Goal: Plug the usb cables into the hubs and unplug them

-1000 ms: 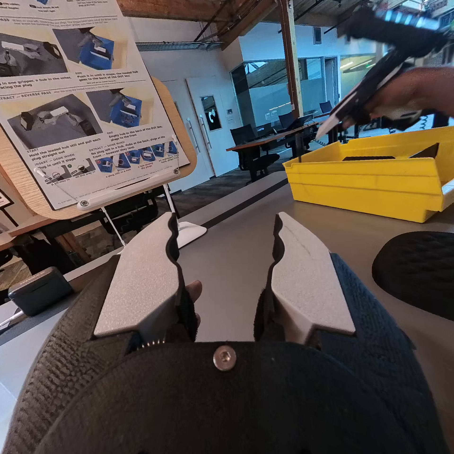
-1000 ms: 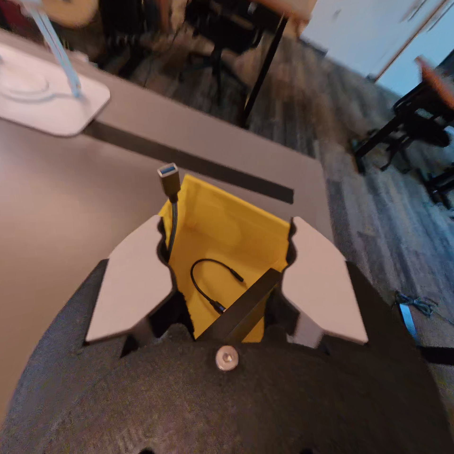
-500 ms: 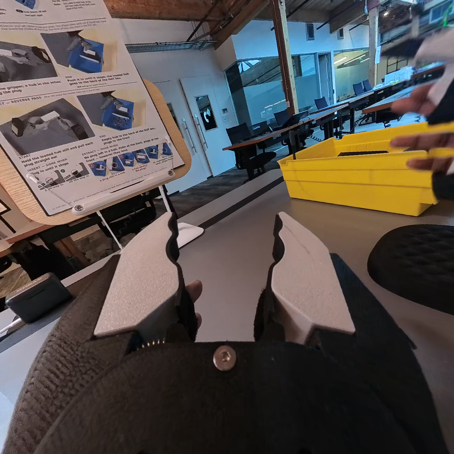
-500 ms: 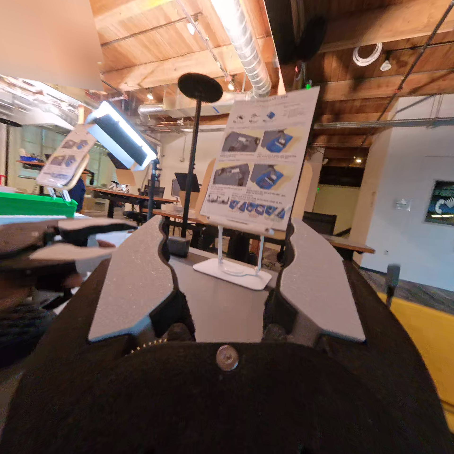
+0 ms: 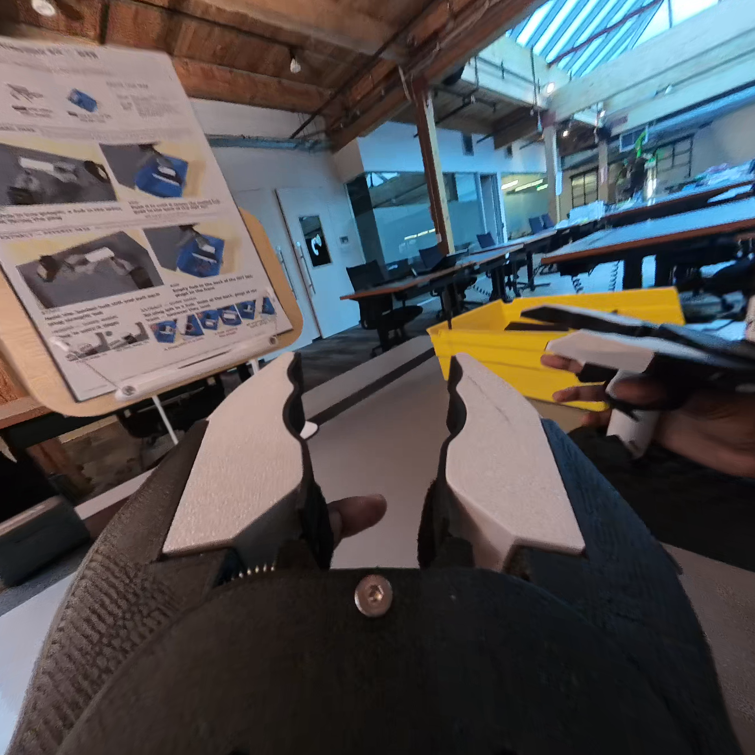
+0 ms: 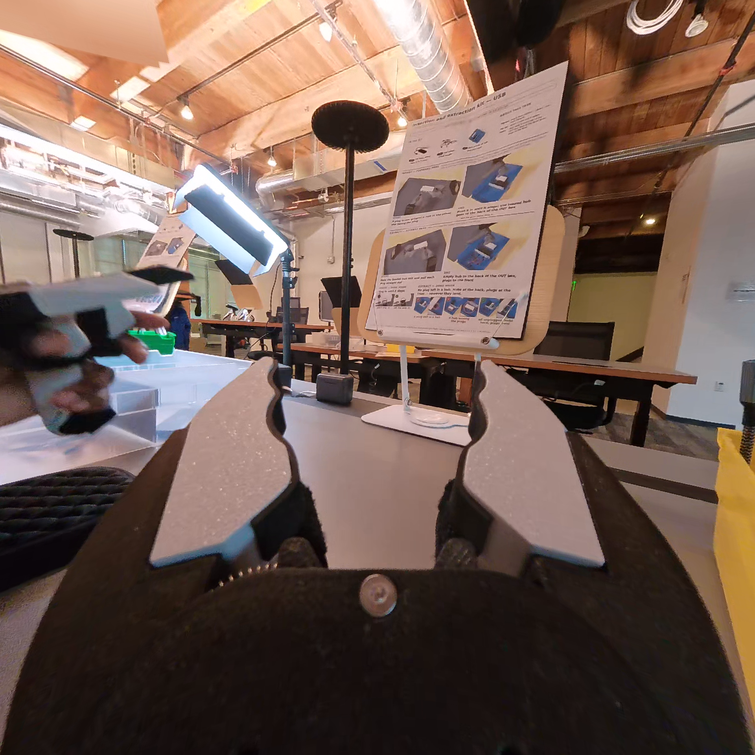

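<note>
Right wrist view – right gripper (image 6: 376, 382), empty, has left the yellow bin (image 6: 735, 531).

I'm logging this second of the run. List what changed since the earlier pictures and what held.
The right gripper swung up from over the yellow bin, where cables lay, to face the instruction sheet, level with the table. The left gripper tilted upward slightly. Nothing was taken hold of or released; both grippers remain open and empty.

Yellow bin (image 6: 735, 531) — cut off at the right edge; instruction sheet (image 5: 110, 228) — seemingly motion-blurred.
</note>
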`<state>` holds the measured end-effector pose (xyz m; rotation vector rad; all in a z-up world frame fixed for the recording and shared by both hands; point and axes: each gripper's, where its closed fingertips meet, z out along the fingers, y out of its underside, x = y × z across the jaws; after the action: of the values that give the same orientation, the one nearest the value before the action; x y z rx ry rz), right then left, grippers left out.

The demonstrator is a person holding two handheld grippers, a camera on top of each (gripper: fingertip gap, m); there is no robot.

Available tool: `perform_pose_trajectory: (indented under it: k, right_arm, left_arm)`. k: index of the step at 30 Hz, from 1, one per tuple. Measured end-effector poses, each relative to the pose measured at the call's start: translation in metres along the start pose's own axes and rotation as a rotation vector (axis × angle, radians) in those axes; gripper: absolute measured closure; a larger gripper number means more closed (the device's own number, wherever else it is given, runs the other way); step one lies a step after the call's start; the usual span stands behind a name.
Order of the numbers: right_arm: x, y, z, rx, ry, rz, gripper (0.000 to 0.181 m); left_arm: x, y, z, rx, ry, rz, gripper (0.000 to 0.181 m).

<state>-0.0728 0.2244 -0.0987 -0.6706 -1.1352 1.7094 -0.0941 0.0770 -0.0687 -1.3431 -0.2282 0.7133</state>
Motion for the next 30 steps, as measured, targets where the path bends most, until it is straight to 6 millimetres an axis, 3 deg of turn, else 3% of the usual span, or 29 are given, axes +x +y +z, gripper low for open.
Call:
perform_pose_trajectory:
  k: [4, 7, 10, 13, 18, 21, 26, 30]
  right_arm:
    - [-0.005, 0.003, 0.002, -0.017, -0.03, -0.005, 0.092]
    - [-0.015, -0.001, 0.002, 0.004, -0.084, -0.004, 0.091]
    - [-0.019, -0.002, 0.002, 0.013, -0.104, -0.007, 0.091]
    - [-0.019, -0.002, 0.002, 0.015, -0.108, 0.002, 0.091]
    - [-0.021, -0.004, 0.001, 0.031, -0.122, 0.01, 0.091]
    - [-0.022, -0.003, 0.002, 0.021, -0.133, 0.005, 0.091]
    - [-0.02, -0.001, 0.002, 0.023, -0.128, 0.012, 0.092]
    - [-0.018, -0.001, 0.003, 0.02, -0.122, 0.017, 0.093]
  left_arm:
    - [-0.03, -0.035, -0.041, 0.003, -0.029, -0.004, 0.119]
    - [-0.072, -0.034, -0.071, -0.145, -0.06, 0.021, 0.124]
    - [-0.121, -0.005, -0.095, -0.417, -0.075, -0.014, 0.125]
    - [-0.153, 0.033, -0.114, -0.744, 0.087, -0.027, 0.125]
    - [-0.229, 0.102, -0.147, -1.174, 0.442, 0.54, 0.126]
    - [-0.229, 0.129, -0.147, -1.233, 0.639, 0.461, 0.131]
    - [-0.243, 0.17, -0.154, -1.382, 0.856, 0.68, 0.127]
    - [-0.242, 0.187, -0.154, -1.413, 0.985, 0.806, 0.123]
